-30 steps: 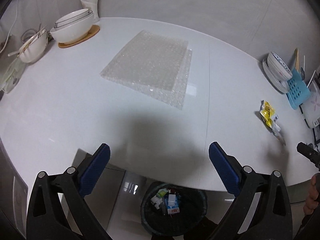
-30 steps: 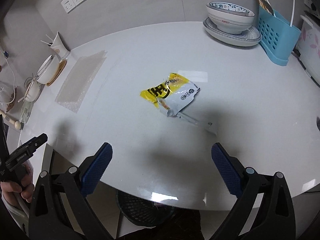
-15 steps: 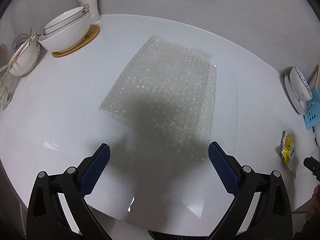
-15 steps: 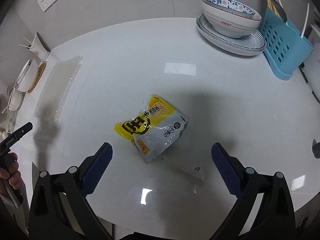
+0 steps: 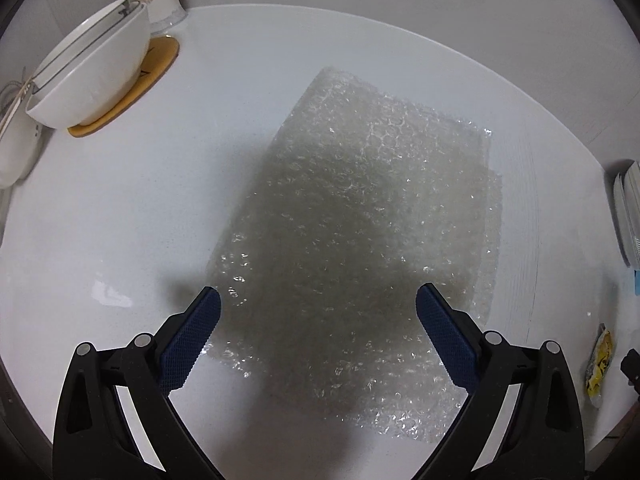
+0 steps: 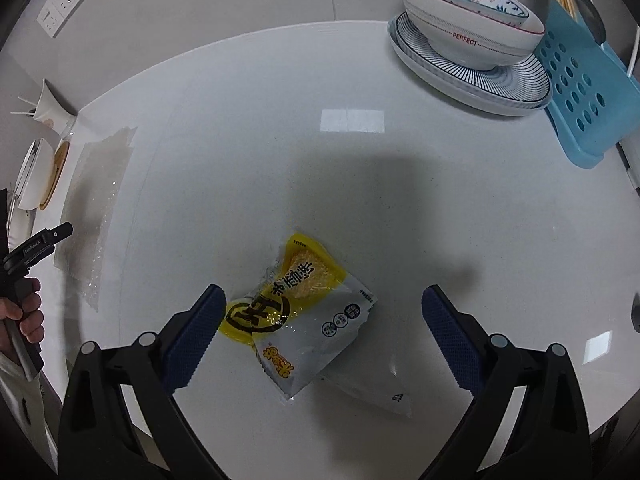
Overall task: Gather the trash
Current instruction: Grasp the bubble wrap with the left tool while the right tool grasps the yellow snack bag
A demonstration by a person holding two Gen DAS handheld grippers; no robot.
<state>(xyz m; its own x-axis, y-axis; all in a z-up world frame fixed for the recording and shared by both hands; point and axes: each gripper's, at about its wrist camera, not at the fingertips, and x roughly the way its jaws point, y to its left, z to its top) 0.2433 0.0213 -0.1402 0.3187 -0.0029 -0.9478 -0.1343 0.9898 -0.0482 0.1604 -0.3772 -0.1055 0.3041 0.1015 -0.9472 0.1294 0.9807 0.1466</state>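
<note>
Left gripper (image 5: 318, 300) is held wide open above the sheet of bubble wrap (image 5: 356, 248), which lies flat on the white surface (image 5: 140, 200). Right gripper (image 6: 324, 300) is likewise spread wide, empty; the yellow snack wrapper (image 6: 296, 312) is seen between its fingers, toward 9 o'clock. Bowls (image 6: 472, 16) are noted at 1 o'clock.

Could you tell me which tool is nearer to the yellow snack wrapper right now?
Right. The right tool hangs open directly over the yellow snack wrapper, while the left tool is off over the bubble wrap.
</note>
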